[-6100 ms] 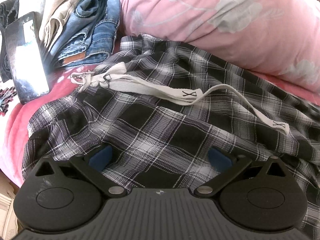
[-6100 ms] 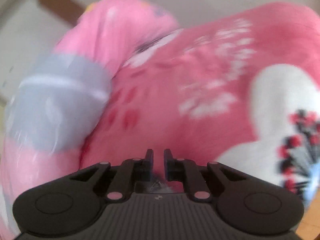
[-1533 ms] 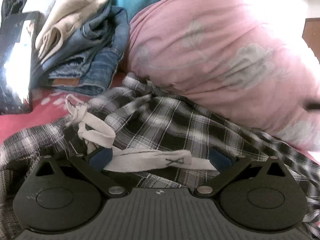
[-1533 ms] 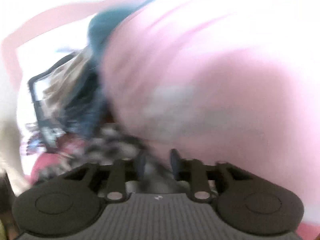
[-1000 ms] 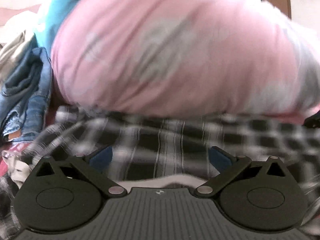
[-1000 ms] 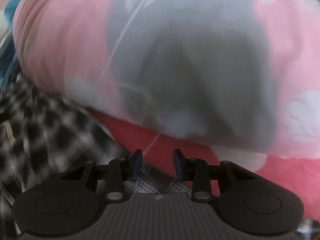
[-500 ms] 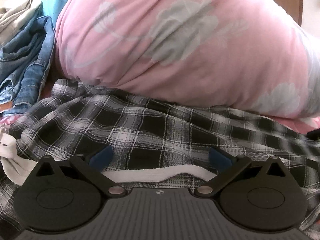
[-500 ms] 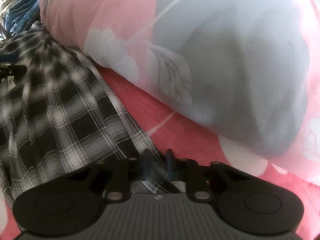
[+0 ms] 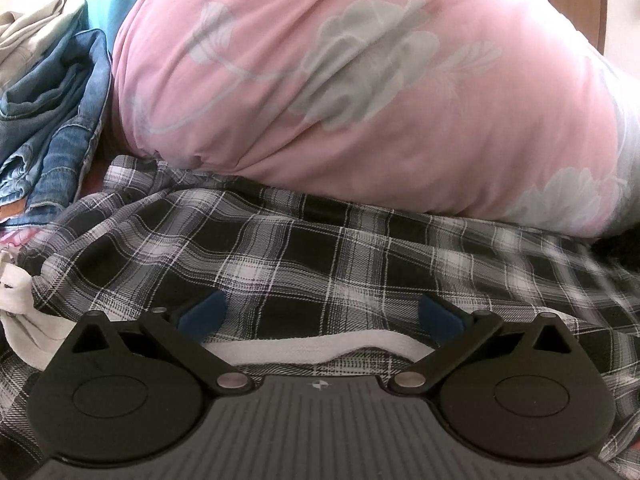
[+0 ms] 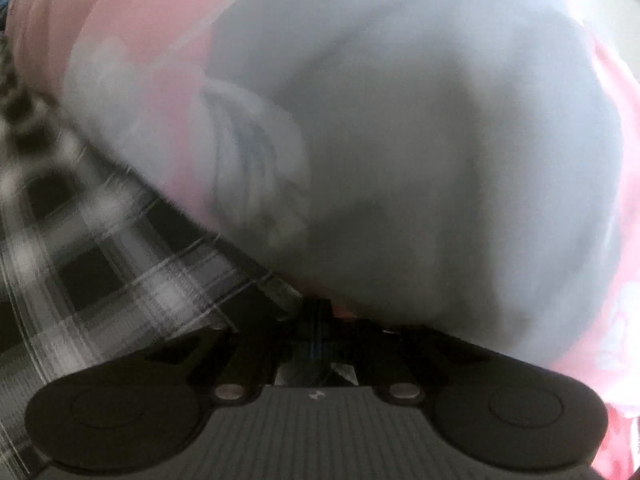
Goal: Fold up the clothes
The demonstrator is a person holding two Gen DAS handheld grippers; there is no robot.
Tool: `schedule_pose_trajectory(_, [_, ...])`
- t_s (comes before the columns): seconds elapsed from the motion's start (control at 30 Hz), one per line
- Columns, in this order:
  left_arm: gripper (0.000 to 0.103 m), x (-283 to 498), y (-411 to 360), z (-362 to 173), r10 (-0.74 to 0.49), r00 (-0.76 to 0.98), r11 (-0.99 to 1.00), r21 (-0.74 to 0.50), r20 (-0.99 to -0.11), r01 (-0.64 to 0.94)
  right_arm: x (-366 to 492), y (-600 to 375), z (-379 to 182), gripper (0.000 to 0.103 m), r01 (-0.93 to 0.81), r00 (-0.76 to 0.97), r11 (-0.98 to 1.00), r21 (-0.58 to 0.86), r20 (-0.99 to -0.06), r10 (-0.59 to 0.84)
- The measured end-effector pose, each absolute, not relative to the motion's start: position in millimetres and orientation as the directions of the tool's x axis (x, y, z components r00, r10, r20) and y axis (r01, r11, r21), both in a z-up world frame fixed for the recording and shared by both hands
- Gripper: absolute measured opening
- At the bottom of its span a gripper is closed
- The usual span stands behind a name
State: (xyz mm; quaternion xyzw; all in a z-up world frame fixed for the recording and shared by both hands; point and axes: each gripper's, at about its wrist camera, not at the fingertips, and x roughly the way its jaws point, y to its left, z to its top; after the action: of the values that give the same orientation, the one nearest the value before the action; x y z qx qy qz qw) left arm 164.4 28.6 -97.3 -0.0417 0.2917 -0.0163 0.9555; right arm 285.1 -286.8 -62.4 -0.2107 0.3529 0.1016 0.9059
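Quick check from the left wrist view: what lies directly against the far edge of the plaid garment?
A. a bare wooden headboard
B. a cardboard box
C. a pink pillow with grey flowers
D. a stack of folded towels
C: the pink pillow with grey flower print bulges over the far edge of the plaid garment, with jeans piled to its left.

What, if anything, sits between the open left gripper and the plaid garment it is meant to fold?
Nothing visible does. The left gripper hangs open directly over the plaid garment, with its white band just below. The pink pillow lies behind, on the garment's far edge.
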Motion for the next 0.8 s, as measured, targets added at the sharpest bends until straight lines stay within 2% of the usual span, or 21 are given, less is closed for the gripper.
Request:
schedule_pose_trajectory(0.1, [0.103,166.0,29.9,-96.9,-0.057,0.829,0.996,-0.090,-0.556,0.008,289.5,-332.0,-42.0,0.016,-0.228,0.700,0.969,-0.099,-0.708,0.093])
schedule_pose_trajectory(0.23, [0.103,165.6,29.8,-96.4,-0.057,0.830,0.996,-0.092,-0.555,0.008,278.5,-405.3,-11.0,0.019,-0.052,0.708,0.991,0.119,-0.696,0.121])
schedule_pose_trajectory(0.33, [0.103,165.4,29.5,-96.2,-0.059,0.830,0.996,-0.094,-0.555,0.007,252.1,-446.3,13.6,0.023,0.021,0.745,0.997,0.073,-0.666,0.033])
schedule_pose_trajectory(0.43, [0.103,163.4,27.2,-95.8,-0.057,0.829,0.996,-0.093,-0.557,0.005,215.8,-454.7,28.4,0.036,-0.001,0.731,1.000,-0.016,-0.683,-0.011])
schedule_pose_trajectory(0.53, [0.103,163.1,25.6,-95.8,-0.053,0.828,0.996,-0.089,-0.559,0.004,195.3,-470.6,28.3,0.036,-0.077,0.688,0.993,-0.092,-0.725,-0.013])
schedule_pose_trajectory(0.63, [0.103,163.8,25.5,-94.1,-0.052,0.827,0.996,-0.087,-0.559,0.004,194.6,-441.4,4.3,0.036,-0.186,0.655,0.971,-0.151,-0.756,0.008])
schedule_pose_trajectory(0.8, [0.103,164.9,23.9,-94.9,-0.048,0.827,0.997,-0.079,-0.560,0.004,198.1,-430.0,-10.1,0.039,-0.341,0.617,0.921,-0.187,-0.784,0.069])
